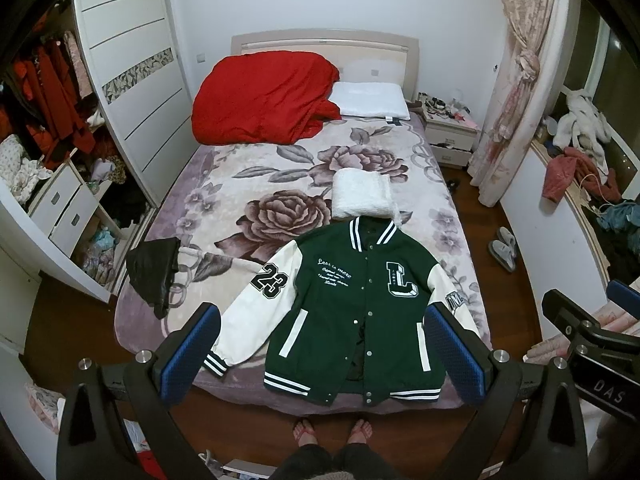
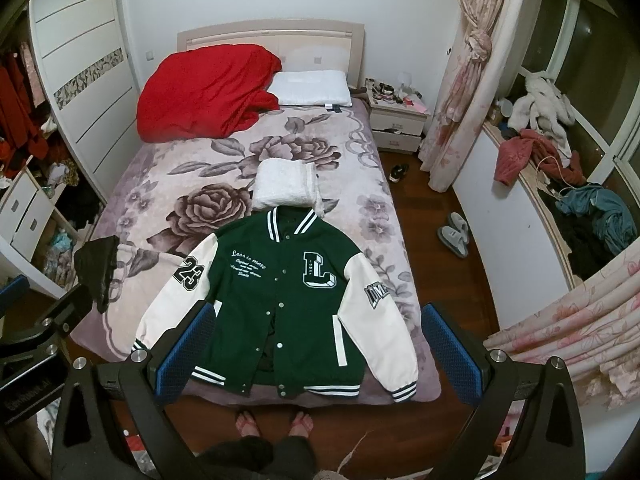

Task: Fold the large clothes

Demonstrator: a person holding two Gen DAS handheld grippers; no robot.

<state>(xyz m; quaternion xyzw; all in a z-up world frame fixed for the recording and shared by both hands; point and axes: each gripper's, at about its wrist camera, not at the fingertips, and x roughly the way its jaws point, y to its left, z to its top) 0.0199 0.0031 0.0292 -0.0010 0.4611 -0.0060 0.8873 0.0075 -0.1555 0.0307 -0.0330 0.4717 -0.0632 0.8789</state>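
A green varsity jacket (image 1: pixel 356 304) with white sleeves lies flat, front up and buttoned, at the foot of the bed; it also shows in the right wrist view (image 2: pixel 288 304). Its sleeves spread out to both sides. My left gripper (image 1: pixel 324 344) is open and empty, held high above the jacket. My right gripper (image 2: pixel 316 344) is open and empty too, held high above the jacket's right half. The right gripper's body shows at the right edge of the left wrist view (image 1: pixel 592 336).
The bed (image 1: pixel 240 184) carries a floral blanket, a folded white garment (image 1: pixel 362 194), a red duvet (image 1: pixel 264 96), a white pillow (image 1: pixel 370 100) and a black garment (image 1: pixel 154 272) at its left edge. A wardrobe stands left, a nightstand (image 1: pixel 450 132) and slippers (image 1: pixel 504 248) right.
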